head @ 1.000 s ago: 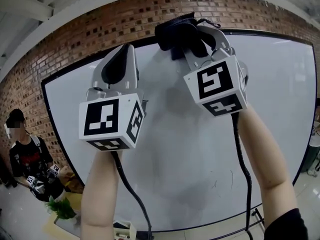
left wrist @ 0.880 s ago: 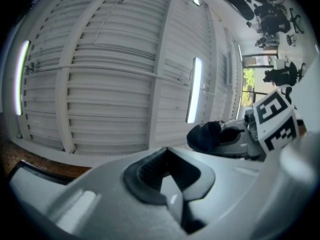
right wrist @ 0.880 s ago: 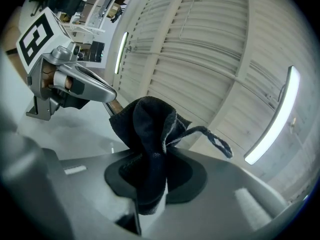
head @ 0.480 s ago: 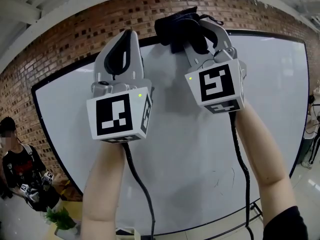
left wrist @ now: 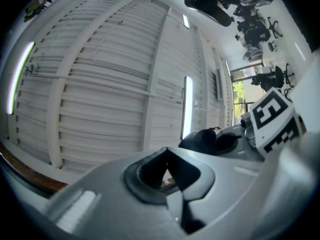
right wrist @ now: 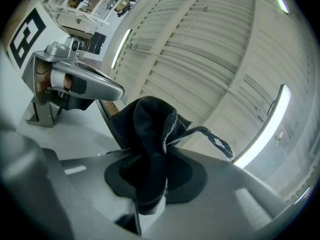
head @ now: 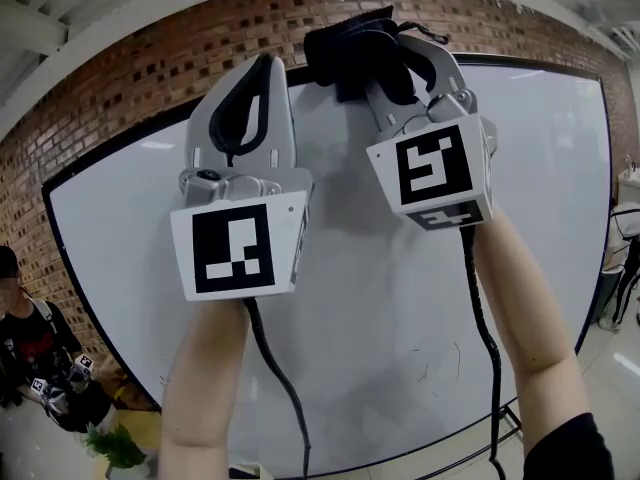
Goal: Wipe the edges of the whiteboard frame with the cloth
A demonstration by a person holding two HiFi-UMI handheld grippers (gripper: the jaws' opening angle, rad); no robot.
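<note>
A large whiteboard [head: 380, 298] with a thin black frame [head: 130, 146] hangs on a brick wall. My right gripper [head: 385, 53] is raised to the frame's top edge, shut on a black cloth [head: 352, 50] that bunches over the edge. In the right gripper view the cloth [right wrist: 150, 149] sits pinched between the jaws, a frayed strand trailing right. My left gripper [head: 250, 86] is held up just left of it, jaws shut with nothing between them. From the left gripper view the jaws [left wrist: 167, 176] point at the ceiling, with the cloth [left wrist: 205, 140] showing at right.
A person [head: 25, 353] in a dark shirt stands at the lower left with gripper devices. A green plant [head: 105, 448] sits below. The board's stand legs [head: 510, 433] show at the lower right. White ceiling panels and light strips [left wrist: 186, 106] fill the gripper views.
Both grippers have risen slightly toward the frame's top edge, the left one shifting up beside the right. The view has panned, so the person at the left has slid toward the edge.
</note>
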